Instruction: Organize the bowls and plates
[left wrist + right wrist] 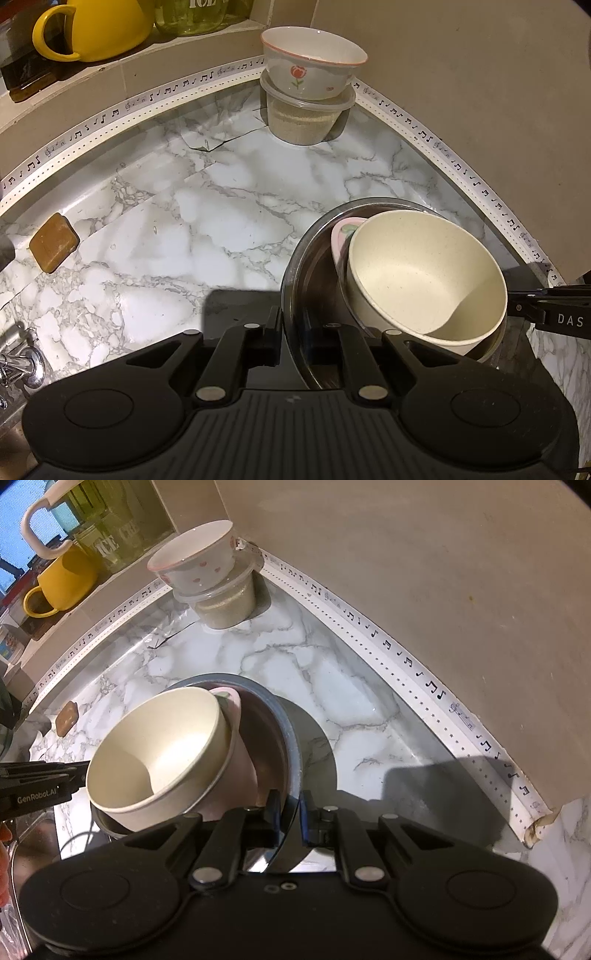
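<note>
Gripping steel bowl (295,280) by opposite rims, both grippers clenched.
Left gripper (282,343) and right gripper (288,823) share load; cream bowl (424,273) nests inside, tilted; floral bowl (314,62) beyond, cornered.

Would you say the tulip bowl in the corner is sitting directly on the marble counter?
No, the tulip bowl rests on top of a lidded plastic container, which itself stands on the counter.

Left tongs (291,343), right tongs (289,819): both clamped on rim.

"GenRobot.AI" marks the left gripper (44,790); "ICE" marks a glass jar (110,542).
</note>
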### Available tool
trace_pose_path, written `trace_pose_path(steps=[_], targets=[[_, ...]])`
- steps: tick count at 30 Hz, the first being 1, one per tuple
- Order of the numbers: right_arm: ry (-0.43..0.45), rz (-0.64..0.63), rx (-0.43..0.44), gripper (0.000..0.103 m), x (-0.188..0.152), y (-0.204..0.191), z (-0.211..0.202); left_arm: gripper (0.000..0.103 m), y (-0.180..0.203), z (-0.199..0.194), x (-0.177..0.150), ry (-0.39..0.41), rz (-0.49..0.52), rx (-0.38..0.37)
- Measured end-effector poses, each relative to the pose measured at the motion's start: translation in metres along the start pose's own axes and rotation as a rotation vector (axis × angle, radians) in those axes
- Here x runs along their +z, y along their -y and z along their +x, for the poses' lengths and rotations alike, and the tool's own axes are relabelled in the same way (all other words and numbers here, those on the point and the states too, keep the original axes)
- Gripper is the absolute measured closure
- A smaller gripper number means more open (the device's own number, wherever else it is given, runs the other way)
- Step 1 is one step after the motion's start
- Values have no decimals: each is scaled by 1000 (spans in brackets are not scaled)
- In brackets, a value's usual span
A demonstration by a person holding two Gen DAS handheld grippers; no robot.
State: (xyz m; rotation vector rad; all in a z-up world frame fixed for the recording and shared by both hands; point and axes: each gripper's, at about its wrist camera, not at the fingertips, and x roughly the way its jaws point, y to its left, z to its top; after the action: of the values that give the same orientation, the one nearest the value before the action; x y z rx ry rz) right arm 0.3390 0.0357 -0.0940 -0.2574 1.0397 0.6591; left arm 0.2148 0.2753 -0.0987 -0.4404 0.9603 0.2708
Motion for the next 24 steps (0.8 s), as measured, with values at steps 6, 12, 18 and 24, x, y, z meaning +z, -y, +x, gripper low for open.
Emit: trace_pose_path(steps=[6,12,18,24], targets=[[6,0,9,92,-1,2,-1,93,-4,6,-2,-32,-23,-25],[-6,15,11,92,-4,5,2,93,-5,12,-3,-46,-48,-49],[-12,22,17,92,-6,6,3,93,-3,15,-5,-43,-50,-47],[-25,13,6,92,-7,5,4,93,4,11,-5,-40,-26,-21]])
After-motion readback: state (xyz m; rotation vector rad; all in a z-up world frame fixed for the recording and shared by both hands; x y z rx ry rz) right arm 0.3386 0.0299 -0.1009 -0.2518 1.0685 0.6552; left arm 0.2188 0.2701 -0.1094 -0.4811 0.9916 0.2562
